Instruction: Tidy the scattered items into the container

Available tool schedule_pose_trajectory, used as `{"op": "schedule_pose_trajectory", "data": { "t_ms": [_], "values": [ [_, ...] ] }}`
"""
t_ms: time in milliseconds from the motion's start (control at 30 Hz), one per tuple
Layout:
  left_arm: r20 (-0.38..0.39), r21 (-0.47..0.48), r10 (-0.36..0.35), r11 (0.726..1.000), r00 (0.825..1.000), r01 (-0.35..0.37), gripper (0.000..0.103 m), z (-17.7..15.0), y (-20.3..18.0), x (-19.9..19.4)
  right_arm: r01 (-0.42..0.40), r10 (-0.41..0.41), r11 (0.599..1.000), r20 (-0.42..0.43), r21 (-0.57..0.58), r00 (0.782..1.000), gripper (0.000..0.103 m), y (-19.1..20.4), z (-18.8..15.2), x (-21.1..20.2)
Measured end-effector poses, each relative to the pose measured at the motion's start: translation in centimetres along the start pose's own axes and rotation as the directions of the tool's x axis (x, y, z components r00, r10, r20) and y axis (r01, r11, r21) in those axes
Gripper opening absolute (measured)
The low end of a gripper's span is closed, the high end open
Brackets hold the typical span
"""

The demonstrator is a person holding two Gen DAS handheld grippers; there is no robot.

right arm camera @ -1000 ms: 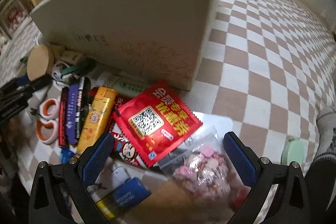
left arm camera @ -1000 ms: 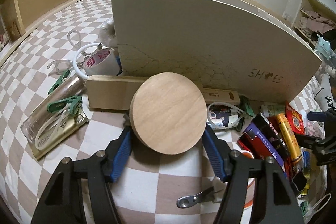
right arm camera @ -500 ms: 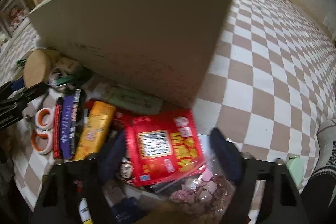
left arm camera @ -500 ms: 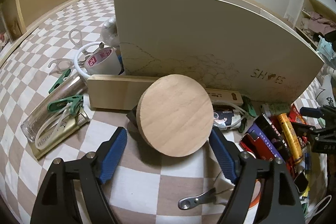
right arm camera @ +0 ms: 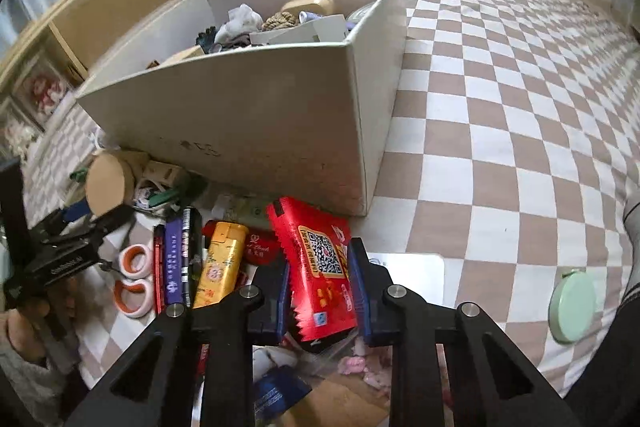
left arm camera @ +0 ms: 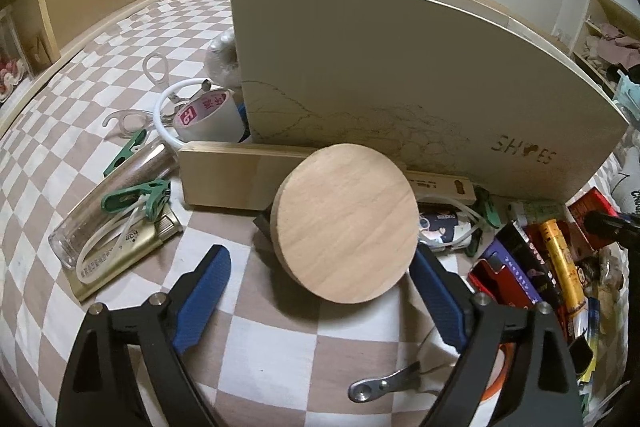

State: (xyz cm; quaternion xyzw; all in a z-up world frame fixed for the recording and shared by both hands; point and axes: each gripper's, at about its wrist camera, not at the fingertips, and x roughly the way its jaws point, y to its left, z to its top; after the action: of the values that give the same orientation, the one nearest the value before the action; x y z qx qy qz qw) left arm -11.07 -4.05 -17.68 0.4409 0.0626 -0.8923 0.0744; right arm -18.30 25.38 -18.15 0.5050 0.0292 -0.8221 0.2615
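Now my right gripper [right arm camera: 318, 285] is closing on the red packet [right arm camera: 320, 263], held just before the box [right arm camera: 280, 115].
Left gripper [left arm camera: 320, 291] is opening, the wooden disc [left arm camera: 345, 223] free between its jaws; I lift the packet above the rim before releasing.

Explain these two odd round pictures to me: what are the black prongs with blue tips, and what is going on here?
No robot here: a person holds a two-finger gripper in each hand, and a wide-angle camera on each looks along its fingers. That explains the curved edges.

The left camera shows the left gripper, its jaws opening either side of a round wooden disc that leans by a wooden block.

The right camera shows the right gripper closing on a red snack packet.

Everything lies on a checked bedcover. The job is filling the white box, which already holds some things; a yellow lighter and orange-handled scissors lie outside it.
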Motion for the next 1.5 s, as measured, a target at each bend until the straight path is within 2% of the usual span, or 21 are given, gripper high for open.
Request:
{"op": "schedule_pose_trajectory", "data": {
  "t_ms": [133,400,467,500,533,633,867,1267,1367,1500],
  "values": [
    [-0.008,-0.005,-0.002,1.000,1.000,0.002,0.092,0.3,0.0,0.1,-0.008,0.008,1.000,-0.011,-0.002,1.000,0.026,1.3,1.1,0.1],
    [-0.013,0.013,-0.011,1.000,1.000,0.012,0.093,0.3,-0.1,0.1,-0.041,0.039,0.999,-0.061,-0.028,0.997,0.028,3.0,0.3,1.6],
    [-0.013,0.027,-0.025,0.999,1.000,0.025,0.095,0.3,-0.3,0.0,-0.053,0.050,0.998,-0.072,-0.038,0.996,0.048,3.4,0.1,1.7],
    [-0.014,0.039,-0.034,0.999,0.999,0.034,0.101,0.2,-0.5,0.0,-0.054,0.051,0.998,-0.075,-0.044,0.996,0.070,3.7,-0.1,1.7],
    [-0.012,0.048,-0.040,0.998,0.999,0.041,0.103,0.2,-0.6,0.0,-0.056,0.052,0.997,-0.074,-0.055,0.996,0.079,3.9,-0.1,1.6],
    [-0.007,0.067,-0.045,0.997,0.999,0.046,0.103,0.0,-0.9,-0.2,-0.069,0.065,0.995,-0.060,-0.070,0.996,0.079,4.3,-0.1,1.3],
    [0.011,0.052,-0.056,0.997,0.998,0.056,0.103,0.7,-0.2,-0.9,-0.074,0.074,0.997,-0.057,-0.004,0.996,0.079,1.9,0.6,0.6],
    [0.022,0.046,-0.096,0.994,0.995,0.095,0.103,1.2,0.0,-1.0,-0.121,0.097,0.982,-0.161,-0.144,0.982,0.079,3.3,0.9,2.7],
    [0.021,0.045,-0.101,0.994,0.995,0.100,0.103,1.2,-0.1,-1.0,-0.075,0.049,0.983,-0.153,-0.169,0.987,0.079,3.5,0.9,3.2],
    [0.017,0.039,-0.101,0.994,0.995,0.100,0.103,1.2,0.1,-0.8,-0.002,-0.012,0.994,-0.125,-0.110,0.992,0.079,2.0,1.4,3.1]
  ]
}}
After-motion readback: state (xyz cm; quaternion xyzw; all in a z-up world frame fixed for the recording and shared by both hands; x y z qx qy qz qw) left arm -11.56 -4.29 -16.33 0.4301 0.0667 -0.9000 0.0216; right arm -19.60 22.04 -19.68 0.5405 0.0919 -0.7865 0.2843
